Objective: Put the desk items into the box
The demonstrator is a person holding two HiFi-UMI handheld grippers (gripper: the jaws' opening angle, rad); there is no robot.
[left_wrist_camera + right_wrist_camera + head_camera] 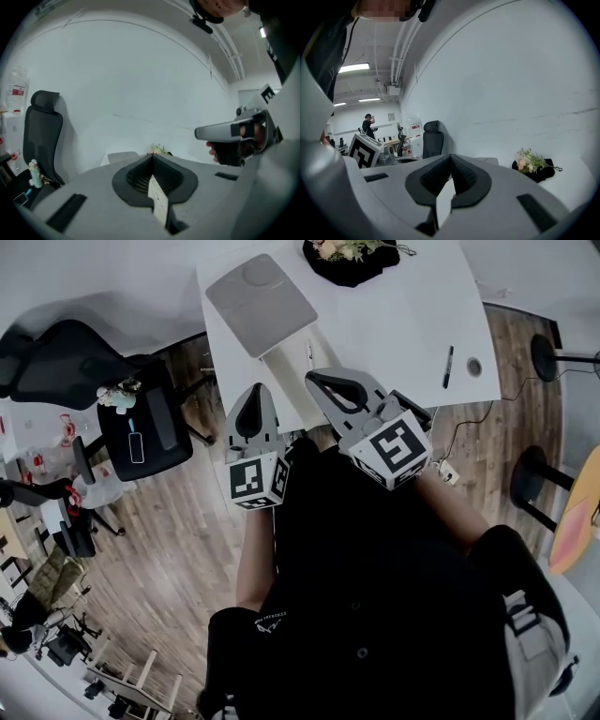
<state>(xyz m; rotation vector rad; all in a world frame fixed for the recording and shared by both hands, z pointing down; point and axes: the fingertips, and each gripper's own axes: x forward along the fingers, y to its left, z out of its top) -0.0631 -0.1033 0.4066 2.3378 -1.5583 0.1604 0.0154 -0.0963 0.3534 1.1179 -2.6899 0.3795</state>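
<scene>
- 2 grippers: the left gripper (257, 390) and the right gripper (317, 381).
- 2 marker cubes (255, 482), 1 on each gripper.
- 1 white desk (394, 315).
- 1 grey box (261, 304).
- 1 black pen (448, 367).
- 1 bunch of flowers (342, 249).
- 2 black stools (542, 354) on the floor at the right.
- 1 person (369, 123) standing far off in the right gripper view.

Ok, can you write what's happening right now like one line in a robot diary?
left tool: shut, empty | right tool: shut, empty | pen: lying on desk, untouched | flowers: far desk edge
</scene>
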